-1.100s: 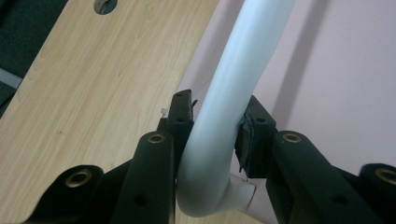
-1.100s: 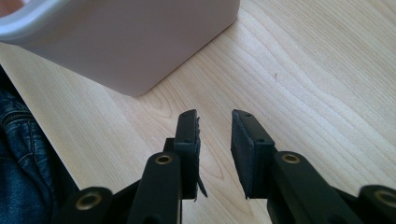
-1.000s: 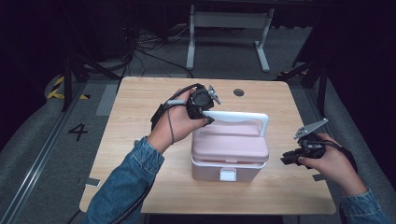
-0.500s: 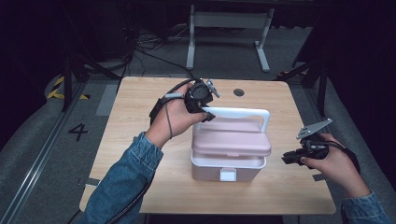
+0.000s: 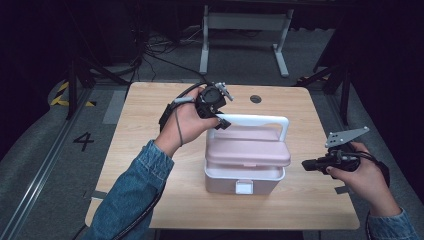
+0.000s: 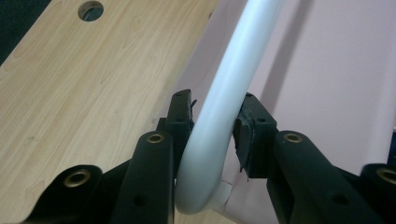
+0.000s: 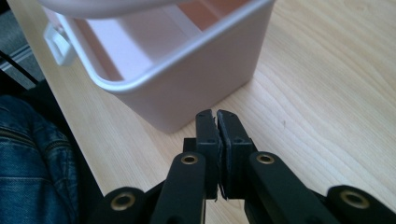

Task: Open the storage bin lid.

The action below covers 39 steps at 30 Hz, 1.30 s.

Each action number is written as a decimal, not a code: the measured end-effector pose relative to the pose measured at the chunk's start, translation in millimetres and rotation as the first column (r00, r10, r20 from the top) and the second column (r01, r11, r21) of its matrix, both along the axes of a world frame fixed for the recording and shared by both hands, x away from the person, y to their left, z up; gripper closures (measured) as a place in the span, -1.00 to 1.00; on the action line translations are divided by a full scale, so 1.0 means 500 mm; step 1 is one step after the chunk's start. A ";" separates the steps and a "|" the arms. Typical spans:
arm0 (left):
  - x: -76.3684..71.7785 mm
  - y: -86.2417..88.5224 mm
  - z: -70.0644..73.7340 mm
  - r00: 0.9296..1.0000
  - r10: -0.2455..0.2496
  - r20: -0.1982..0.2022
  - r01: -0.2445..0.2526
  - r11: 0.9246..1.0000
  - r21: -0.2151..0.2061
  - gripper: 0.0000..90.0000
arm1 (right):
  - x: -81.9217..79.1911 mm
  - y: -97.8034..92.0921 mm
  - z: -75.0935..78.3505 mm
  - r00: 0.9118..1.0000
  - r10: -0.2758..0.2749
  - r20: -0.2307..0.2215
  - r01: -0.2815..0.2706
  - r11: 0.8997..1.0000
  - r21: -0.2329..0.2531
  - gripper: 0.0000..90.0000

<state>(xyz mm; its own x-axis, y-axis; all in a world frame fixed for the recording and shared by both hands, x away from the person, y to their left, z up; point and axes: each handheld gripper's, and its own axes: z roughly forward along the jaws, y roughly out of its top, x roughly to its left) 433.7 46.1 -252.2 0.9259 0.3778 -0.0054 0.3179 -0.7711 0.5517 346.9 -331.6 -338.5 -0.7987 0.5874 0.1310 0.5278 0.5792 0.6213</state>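
1. High view: The pink box [image 5: 245, 167] stood near the middle of the worktop [image 5: 150, 135]. Its white handle [image 5: 260, 120] stood raised above the pink lid [image 5: 248, 152]. The left gripper [image 5: 220, 120] was positioned at the handle's left corner, at the far left of the box. The right gripper [image 5: 306, 164] was held to the right of the box, near its side and apart from it. A white latch [image 5: 243, 188] was mounted on the box front. The jaw tips of the left gripper were hard to make out behind the hand [image 5: 186, 125].

2. Left gripper view: The left gripper [image 6: 215, 128] was clamped on the curved corner of the white handle [image 6: 219, 126], one jaw on each side of the tube. The pink lid [image 6: 336, 79] lay behind it. The upper run of the handle was cut off at the frame edge.

3. Right gripper view: The right gripper [image 7: 217, 123] had its jaws pressed together and held nothing. The box [image 7: 187, 79] stood just ahead of the tips, not touching. The lid edge [image 7: 93, 7] sat lifted off the box rim and was cut off at the top.
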 end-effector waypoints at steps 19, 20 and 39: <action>0.005 0.007 -0.003 0.999 0.015 -0.029 -0.016 0.999 -0.044 0.56 | -0.015 0.041 0.005 0.994 0.060 0.086 -0.074 0.984 0.162 1.00; 0.005 0.008 -0.004 0.999 0.019 -0.030 -0.020 0.999 -0.050 0.56 | -0.015 0.047 0.003 0.994 0.069 0.087 -0.083 0.982 0.170 1.00; -0.002 0.016 -0.007 0.999 0.043 0.023 -0.041 0.996 -0.076 0.19 | -0.012 0.078 -0.007 0.988 0.089 0.124 -0.117 0.963 0.241 1.00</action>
<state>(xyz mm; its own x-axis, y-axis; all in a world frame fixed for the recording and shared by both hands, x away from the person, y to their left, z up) 432.8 53.9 -255.8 0.9094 0.4157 -0.0131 0.3349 -0.7132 0.6157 340.6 -292.5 -342.3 -0.8711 0.4612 0.1690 0.3930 0.4479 0.8031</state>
